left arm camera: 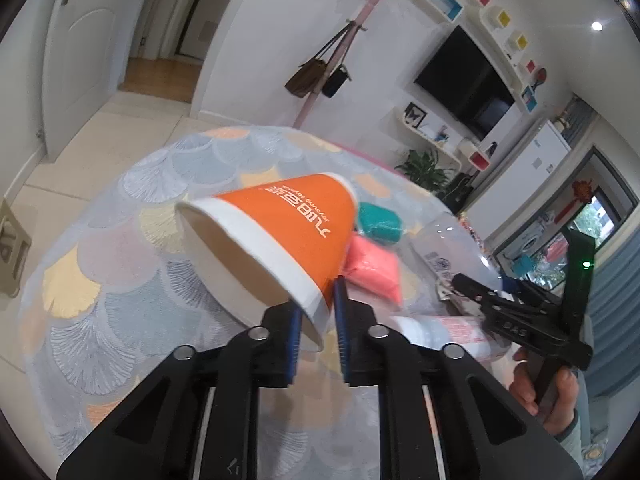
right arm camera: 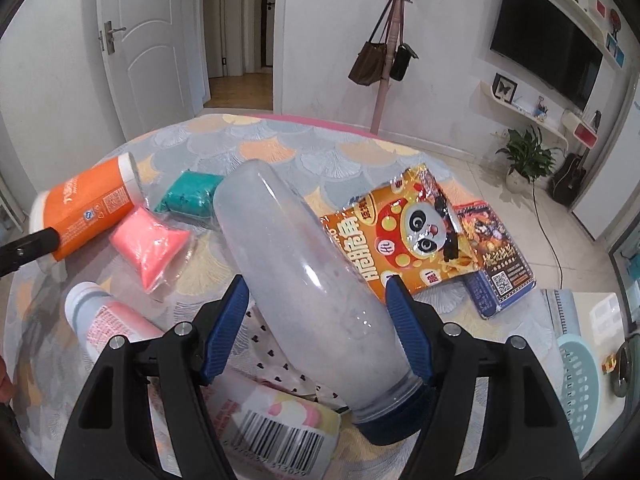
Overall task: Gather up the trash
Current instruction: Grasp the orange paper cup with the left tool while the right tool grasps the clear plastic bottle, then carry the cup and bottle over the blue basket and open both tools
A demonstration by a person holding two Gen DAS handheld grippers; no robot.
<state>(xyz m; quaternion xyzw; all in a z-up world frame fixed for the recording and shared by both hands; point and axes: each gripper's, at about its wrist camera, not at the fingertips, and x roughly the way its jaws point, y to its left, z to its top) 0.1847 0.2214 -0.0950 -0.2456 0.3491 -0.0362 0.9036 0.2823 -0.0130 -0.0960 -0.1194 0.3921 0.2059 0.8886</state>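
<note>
Two tongs are at work, one in each of my hands. My left tongs are clenched on the white rim of an orange paper cup: one blue pad sits inside the mouth, the other against the outer wall, and the cup is tipped on its side above the tabletop, its base pointing away from me. My right tongs are spread wide around a clear plastic bottle. The bottle lies between the two blue pads with its dark blue cap toward me and its base pointing to the far edge of the tabletop; whether either pad actually touches it I cannot tell.

Counting what lies on the patterned cloth: one orange cup, one clear bottle, one teal packet and one pink packet, touching each other and just beside the cup. One white tube with pink print lies toward the near left edge, and one barcoded package sits at the near edge under the bottle's neck. One orange panda snack bag lies just right of the bottle, overlapping one dark printed box toward the right edge. One light blue basket stands off the tabletop to the right.
</note>
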